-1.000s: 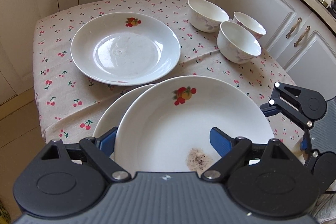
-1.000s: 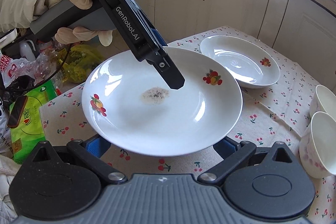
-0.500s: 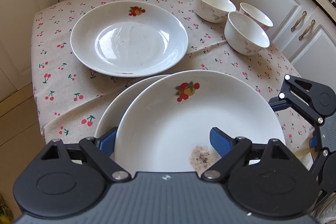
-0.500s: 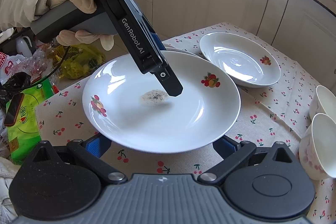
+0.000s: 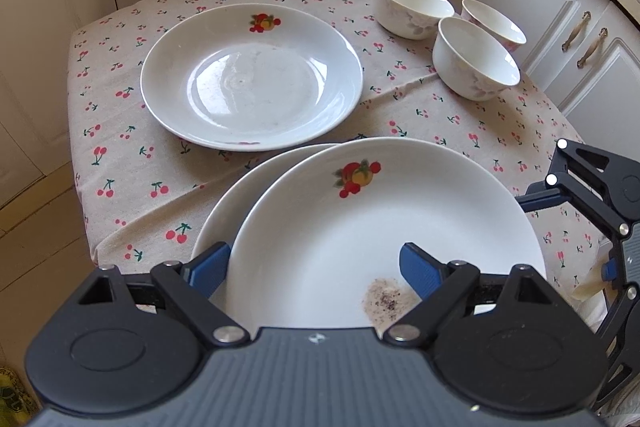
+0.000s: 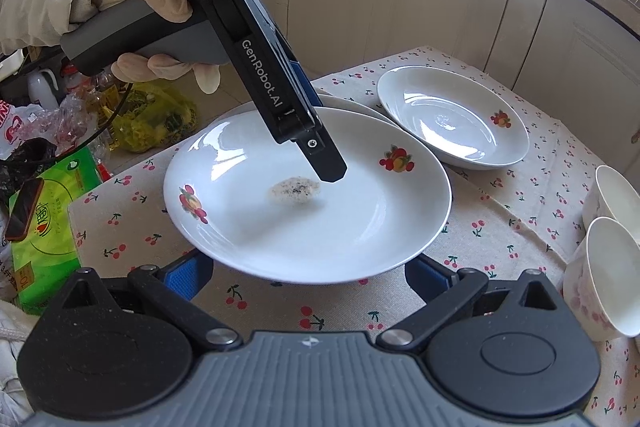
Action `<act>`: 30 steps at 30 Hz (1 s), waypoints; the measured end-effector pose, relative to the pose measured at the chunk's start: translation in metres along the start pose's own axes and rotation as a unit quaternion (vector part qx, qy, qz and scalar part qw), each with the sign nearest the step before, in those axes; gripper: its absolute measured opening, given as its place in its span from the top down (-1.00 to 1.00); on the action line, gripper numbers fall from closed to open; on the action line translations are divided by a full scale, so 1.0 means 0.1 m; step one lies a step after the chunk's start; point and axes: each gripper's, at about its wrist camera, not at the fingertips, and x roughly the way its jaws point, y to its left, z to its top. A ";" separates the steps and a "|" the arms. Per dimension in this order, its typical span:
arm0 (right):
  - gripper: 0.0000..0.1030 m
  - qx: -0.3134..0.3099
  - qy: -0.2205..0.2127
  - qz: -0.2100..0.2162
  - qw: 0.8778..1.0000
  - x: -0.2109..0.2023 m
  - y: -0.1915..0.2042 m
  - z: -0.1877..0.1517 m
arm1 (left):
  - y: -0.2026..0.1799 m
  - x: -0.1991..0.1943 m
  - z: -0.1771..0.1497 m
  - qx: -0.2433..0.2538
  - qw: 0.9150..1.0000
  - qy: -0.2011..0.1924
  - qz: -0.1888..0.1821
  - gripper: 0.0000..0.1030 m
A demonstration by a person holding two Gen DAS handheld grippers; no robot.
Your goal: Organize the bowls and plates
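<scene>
**Top plate not yet settled on the stack**

Almost nothing is changing since a second ago: the white deep plate with the fruit print and a brown speckled stain (image 5: 360, 239) is staying over the second white plate (image 5: 224, 203) at the near edge of the cherry-print tablecloth (image 5: 132, 163), shifted to one side of it. So the stacking, I think, is waiting to be finished, and the third white fruit-print plate (image 5: 252, 79) and the three white bowls (image 5: 476, 59) are waiting further back.

Your left gripper (image 5: 316, 263) is keeping its jaws partly apart across this plate's rim, one blue pad inside beside the stain, the other outside the edge (whether they are pressing the plate, I cannot tell). Your right gripper (image 6: 306, 275) is standing with jaws wide apart at the opposite rim, clamping nothing.
</scene>
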 end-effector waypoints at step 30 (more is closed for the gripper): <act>-1.00 0.022 -0.071 -0.068 0.995 -0.52 -0.18 -0.09 | -0.26 -0.75 -0.22 -0.003 0.987 -0.149 0.062 -0.83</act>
